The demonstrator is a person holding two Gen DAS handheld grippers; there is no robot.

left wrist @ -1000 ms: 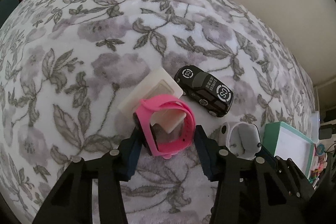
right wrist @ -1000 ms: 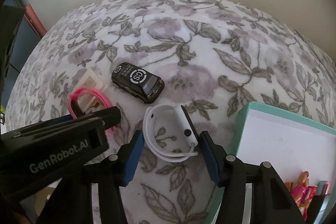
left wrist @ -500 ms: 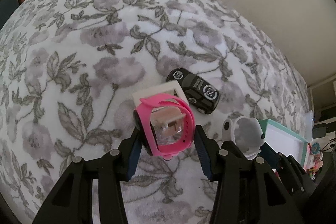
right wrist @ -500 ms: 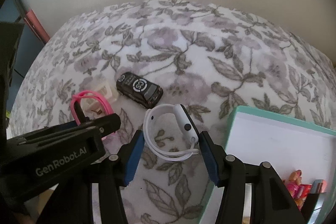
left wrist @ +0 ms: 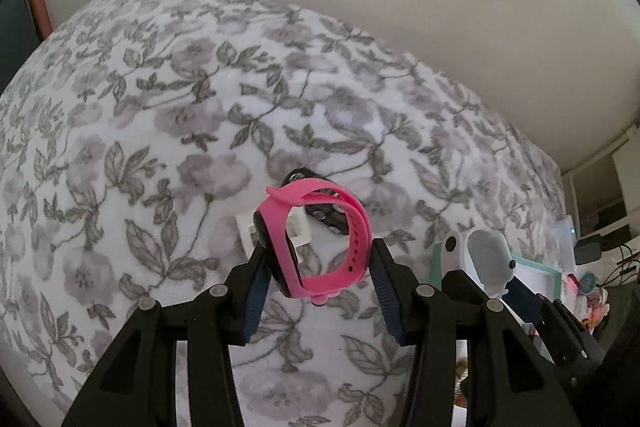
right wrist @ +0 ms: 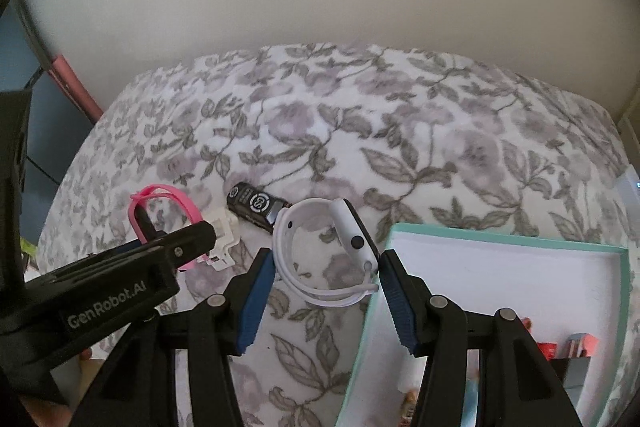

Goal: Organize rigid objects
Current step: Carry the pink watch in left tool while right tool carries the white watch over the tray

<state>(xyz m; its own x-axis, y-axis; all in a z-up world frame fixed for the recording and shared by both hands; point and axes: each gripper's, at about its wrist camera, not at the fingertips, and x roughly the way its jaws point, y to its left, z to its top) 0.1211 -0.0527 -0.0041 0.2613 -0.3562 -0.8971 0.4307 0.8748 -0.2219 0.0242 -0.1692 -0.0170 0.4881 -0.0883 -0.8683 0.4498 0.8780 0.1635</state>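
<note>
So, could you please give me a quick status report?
Left gripper shut on pink watch. Right gripper shut on white watch. Both lifted; teal box at right. Nothing blocking.

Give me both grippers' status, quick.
Left gripper: shut on the pink watch, lifted off the blanket.
Right gripper: shut on the white watch, also lifted.

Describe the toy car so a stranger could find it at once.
Look at the flowered blanket, near the teal box. The toy car lies between the pink watch and the white watch, black with a white circle on its roof.
</note>
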